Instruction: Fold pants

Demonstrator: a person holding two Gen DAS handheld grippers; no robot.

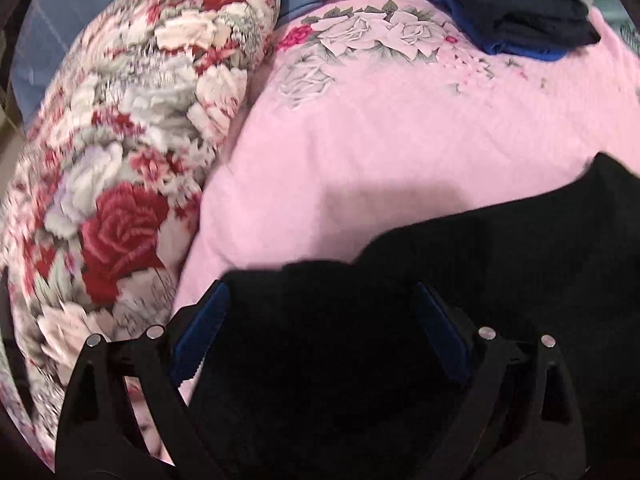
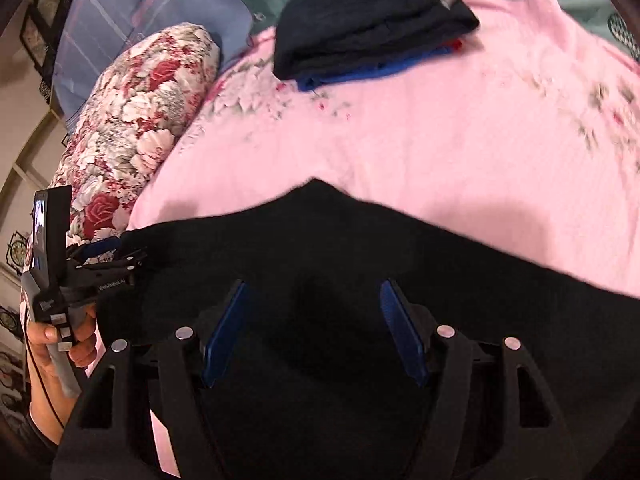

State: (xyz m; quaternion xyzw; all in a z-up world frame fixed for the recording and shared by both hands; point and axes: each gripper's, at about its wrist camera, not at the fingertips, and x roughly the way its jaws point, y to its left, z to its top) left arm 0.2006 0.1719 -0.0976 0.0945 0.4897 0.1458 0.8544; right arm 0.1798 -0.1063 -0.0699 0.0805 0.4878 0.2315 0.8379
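Pants (image 2: 360, 280) black, on pink blanket (image 2: 400, 140); left gripper (image 1: 320, 320), right gripper (image 2: 312, 320) fingers spread.

bare pink blanket (image 2: 440, 140) ahead; floral bolster (image 2: 136, 120) left, folded clothes (image 2: 372, 20) beyond.

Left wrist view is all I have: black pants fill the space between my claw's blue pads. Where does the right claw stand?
Observer: The right claw stands open over the black pants, cloth lying between its pads.
Operator: Can you see my left claw from outside?
Observer: Yes. The left claw sits at the pants' left edge, beside the floral quilt roll.
Operator: Who is holding it?
Observer: A bare hand grips its handle, a cable trailing below.
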